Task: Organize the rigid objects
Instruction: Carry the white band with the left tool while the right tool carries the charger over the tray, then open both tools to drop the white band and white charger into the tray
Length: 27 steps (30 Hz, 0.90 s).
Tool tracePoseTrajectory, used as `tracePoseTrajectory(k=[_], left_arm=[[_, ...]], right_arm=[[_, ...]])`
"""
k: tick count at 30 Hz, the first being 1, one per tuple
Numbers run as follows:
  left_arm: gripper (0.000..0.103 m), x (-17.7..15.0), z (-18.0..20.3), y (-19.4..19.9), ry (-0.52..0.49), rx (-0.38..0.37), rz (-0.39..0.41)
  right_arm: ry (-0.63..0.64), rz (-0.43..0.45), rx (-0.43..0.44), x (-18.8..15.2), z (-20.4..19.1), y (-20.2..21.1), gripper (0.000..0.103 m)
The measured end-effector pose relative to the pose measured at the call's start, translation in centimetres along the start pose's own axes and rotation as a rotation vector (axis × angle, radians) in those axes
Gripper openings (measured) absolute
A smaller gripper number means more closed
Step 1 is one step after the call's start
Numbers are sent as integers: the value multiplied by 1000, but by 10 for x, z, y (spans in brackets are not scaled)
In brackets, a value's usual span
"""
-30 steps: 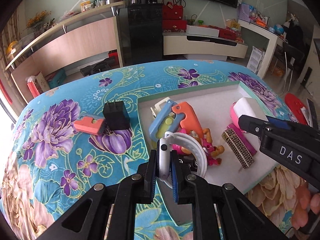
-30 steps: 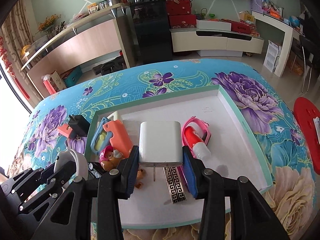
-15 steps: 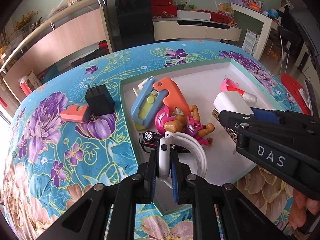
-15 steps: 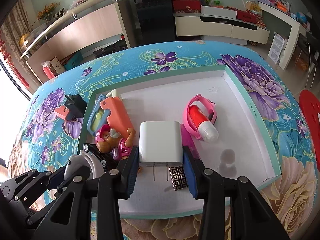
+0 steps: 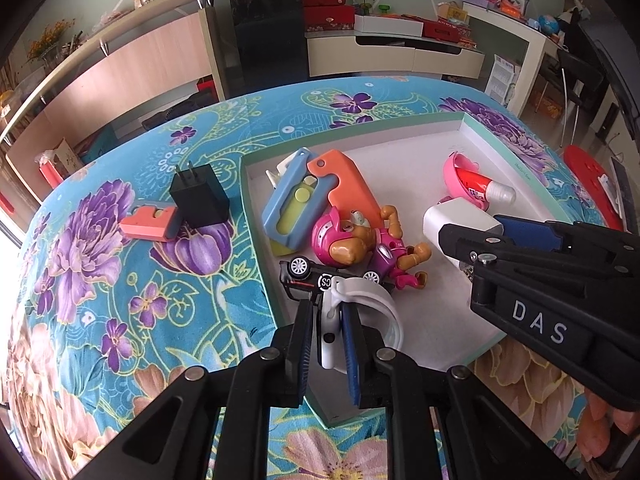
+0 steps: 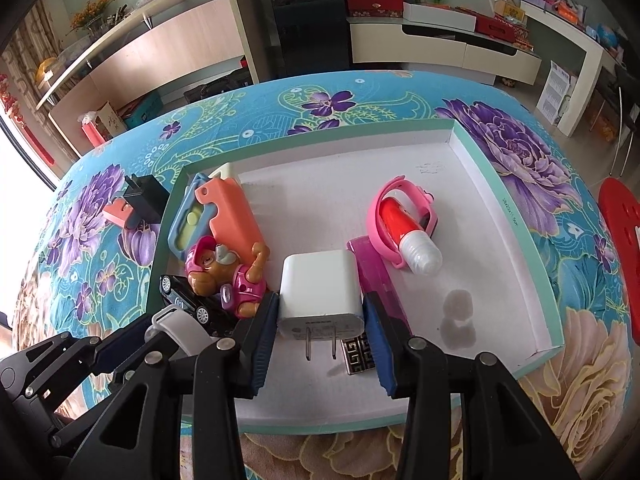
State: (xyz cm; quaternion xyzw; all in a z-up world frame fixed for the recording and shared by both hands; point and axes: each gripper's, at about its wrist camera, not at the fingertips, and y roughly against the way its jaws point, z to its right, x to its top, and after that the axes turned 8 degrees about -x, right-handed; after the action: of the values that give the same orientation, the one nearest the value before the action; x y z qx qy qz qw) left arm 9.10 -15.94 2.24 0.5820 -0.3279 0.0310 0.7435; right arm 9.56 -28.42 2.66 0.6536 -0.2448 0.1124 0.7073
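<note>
The round table with a turquoise floral cloth (image 6: pixel 360 92) carries the shallow white cardboard tray with a mint-green rim (image 6: pixel 516 216), and both now fill more of each view than one second ago, so the two tools have come lower and closer. The right gripper (image 6: pixel 320 320) stays clenched on the white square plug charger (image 6: pixel 320 288), which now hangs low over the tray floor at its 6 o'clock side, its two prongs pointing to the camera; before it was higher, hiding the pink items behind. The left gripper (image 5: pixel 325 336) keeps its grasp on the white plastic ring-shaped band (image 5: pixel 372 304), now over the tray's 7 o'clock corner, just above the small black toy car (image 5: pixel 312 276). The pink puppy figure (image 5: pixel 360 248) lies beside that car. Outside the tray, at 9 o'clock, the black plug adapter (image 5: pixel 198 200) and the flat coral-red block (image 5: pixel 146 222) rest unchanged on the cloth.
</note>
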Motion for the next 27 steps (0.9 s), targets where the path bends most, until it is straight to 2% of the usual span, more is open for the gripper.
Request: tracePoseTrajectory(k=[1,3,5,13,22,27], left_arm=[[19,0,0,2,-1,-3,5],[27,1,0,6,-4,-3,14],[43,2,0,11,-6,-3,27],[44,6,-11,30,12,12,78],[70,7,-63,52,163,99,158],[72,1,-101,60,283,146,182]], right_arm=[[1,6,-2,1,0,2,45],[-3,28,1,2,0,9,45],[-9,52,2,4,1,17,45],[5,132,-3,8,-3,42,45],[33,149,4,10,-16,45,44],[43,149,57,11,-34,39,44]])
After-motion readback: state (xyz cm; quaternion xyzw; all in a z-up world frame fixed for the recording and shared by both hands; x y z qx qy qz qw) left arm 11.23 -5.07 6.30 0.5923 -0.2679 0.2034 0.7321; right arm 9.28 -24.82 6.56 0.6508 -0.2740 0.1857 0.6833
